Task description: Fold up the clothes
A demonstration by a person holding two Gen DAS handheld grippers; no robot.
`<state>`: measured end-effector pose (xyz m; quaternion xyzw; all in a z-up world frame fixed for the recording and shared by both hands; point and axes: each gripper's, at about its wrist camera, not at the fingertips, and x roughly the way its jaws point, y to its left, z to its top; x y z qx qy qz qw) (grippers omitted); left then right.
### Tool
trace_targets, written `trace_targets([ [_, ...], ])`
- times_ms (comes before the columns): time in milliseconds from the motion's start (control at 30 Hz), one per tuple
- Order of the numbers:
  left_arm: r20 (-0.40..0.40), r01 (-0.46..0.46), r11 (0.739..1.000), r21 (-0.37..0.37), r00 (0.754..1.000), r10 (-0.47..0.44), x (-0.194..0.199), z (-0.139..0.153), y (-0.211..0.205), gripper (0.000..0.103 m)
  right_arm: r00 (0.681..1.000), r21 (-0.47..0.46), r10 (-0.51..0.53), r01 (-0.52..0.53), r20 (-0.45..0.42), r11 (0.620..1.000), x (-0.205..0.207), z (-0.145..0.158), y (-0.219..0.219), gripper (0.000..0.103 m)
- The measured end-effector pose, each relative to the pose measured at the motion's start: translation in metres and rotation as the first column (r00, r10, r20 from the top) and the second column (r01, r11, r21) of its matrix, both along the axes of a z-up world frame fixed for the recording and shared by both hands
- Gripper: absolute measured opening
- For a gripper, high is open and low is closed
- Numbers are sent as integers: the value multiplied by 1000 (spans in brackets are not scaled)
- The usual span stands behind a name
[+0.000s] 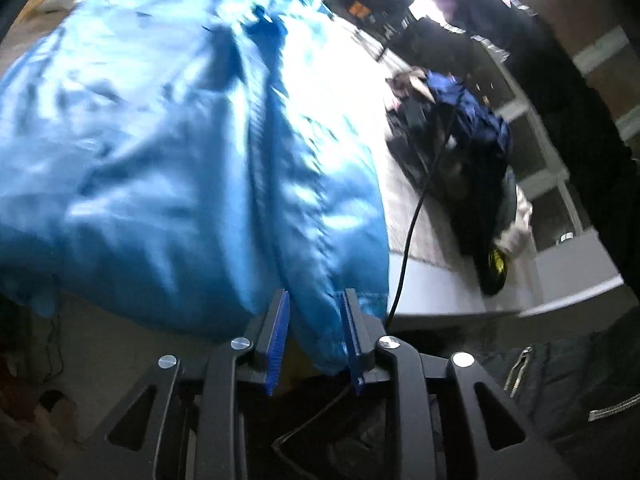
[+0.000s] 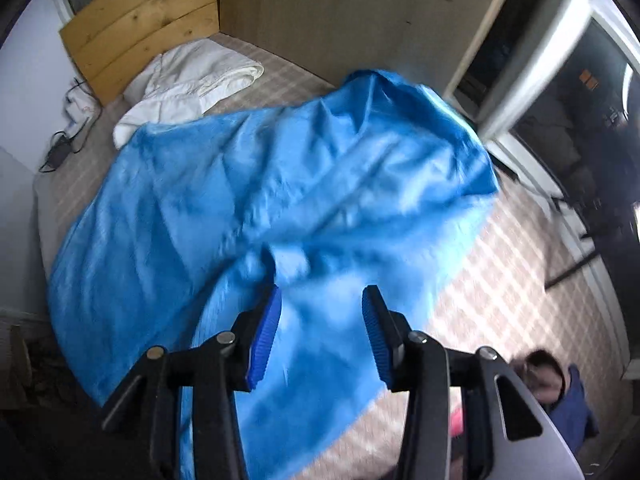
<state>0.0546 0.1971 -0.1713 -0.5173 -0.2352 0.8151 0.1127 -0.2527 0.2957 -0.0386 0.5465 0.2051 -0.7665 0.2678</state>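
1. Left gripper (image 1: 316,338): jaws partly apart; a hanging fold of the blue garment (image 1: 160,152) lies in the gap between the blue pads (image 1: 280,344); the pads do not press it, so nothing is gripped.
2. Right gripper (image 2: 320,332): jaws stand wider apart; the same blue garment (image 2: 260,200) passes beneath and between the fingers; the pads (image 2: 264,336) stand clear of the cloth; nothing is held.
3. Blue garment: shiny and crumpled, spread loosely over the bed (image 2: 500,280); it extends ahead and to the left of both grippers; its near edge hangs just at the left gripper's fingertips; both views are blurred.
4. Ahead of the right gripper, beyond the garment: a white pillow (image 2: 192,80) against a wooden headboard (image 2: 140,28).
5. Right of the left gripper: a black cable (image 1: 416,216) running across the bed edge; further right, a heap of dark clothes (image 1: 460,140); contents not discernible.
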Motion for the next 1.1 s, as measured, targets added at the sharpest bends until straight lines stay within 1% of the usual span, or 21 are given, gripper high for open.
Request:
trace_targets([
  [33, 11, 16, 1000, 3, 1000, -16, -2, -3, 8, 34, 1000, 3, 2, -2, 4, 1000, 7, 1, 9, 42],
  [133, 42, 55, 996, -75, 998, -52, -12, -14, 28, 35, 1000, 3, -24, 24, -15, 1000, 16, 2, 39, 42],
  [167, 48, 55, 995, -89, 998, -50, -15, -18, 31, 28, 999, -6, -47, 46, -17, 999, 14, 1, 50, 42],
  [200, 55, 54, 993, -102, 997, -49, -17, -22, 33, 12, 997, -15, -71, 71, -18, 997, 12, -1, 60, 42],
  [233, 48, 51, 993, -102, 998, -46, -17, -20, 31, 5, 995, -27, -100, 100, -11, 995, 6, -6, 73, 42],
  [300, 39, 28, 993, -115, 999, -23, -15, -17, 25, 2, 992, -40, -126, 126, -1, 991, -3, -17, 87, 42],
  [333, 44, 2, 992, -127, 999, 4, -13, -17, 20, 3, 991, -54, -137, 137, 5, 989, -8, -24, 92, 42],
  [367, 54, -21, 992, -125, 998, 28, -11, -16, 15, 8, 989, -68, -147, 147, 11, 987, -14, -31, 97, 42],
  [400, 68, -45, 992, -120, 996, 53, -9, -15, 10, 16, 987, -85, -157, 158, 17, 984, -19, -39, 101, 42],
  [467, 69, -91, 981, -171, 992, 104, -3, -5, 8, 23, 983, -138, -180, 184, 38, 973, -34, -54, 102, 49],
  [567, 26, -115, 958, -264, 992, 126, 3, 15, 21, 29, 974, -223, -200, 219, 104, 950, -53, -77, 99, 50],
  [633, -16, -79, 949, -306, 997, 78, 1, 30, 43, 37, 970, -270, -195, 228, 145, 935, -62, -89, 95, 50],
  [700, -47, -24, 926, -377, 999, 7, -11, 34, 73, 45, 971, -280, -181, 219, 154, 935, -66, -96, 88, 50],
  [733, -50, 4, 913, -408, 998, -27, -17, 33, 87, 45, 973, -275, -175, 211, 151, 938, -67, -99, 84, 50],
  [867, 16, 125, 853, -507, 991, -136, -39, 8, 124, 46, 977, -265, -154, 189, 149, 946, -72, -108, 74, 51],
  [900, 37, 145, 830, -539, 988, -149, -43, 0, 130, 46, 977, -264, -149, 185, 150, 946, -73, -110, 72, 51],
  [967, 73, 171, 796, -580, 985, -157, -47, -12, 136, 46, 979, -269, -139, 175, 147, 947, -75, -112, 69, 51],
  [1000, 71, 169, 802, -573, 985, -157, -48, -14, 135, 47, 980, -281, -134, 171, 145, 944, -76, -114, 68, 51],
  [1033, 67, 166, 808, -565, 986, -156, -49, -16, 133, 44, 981, -300, -128, 167, 144, 939, -77, -115, 68, 50],
  [1067, 63, 169, 830, -532, 985, -161, -51, -16, 129, 35, 982, -315, -123, 162, 141, 935, -76, -116, 68, 48],
  [1100, 58, 172, 851, -497, 984, -166, -52, -16, 125, 19, 984, -328, -117, 156, 138, 932, -75, -117, 68, 41],
])
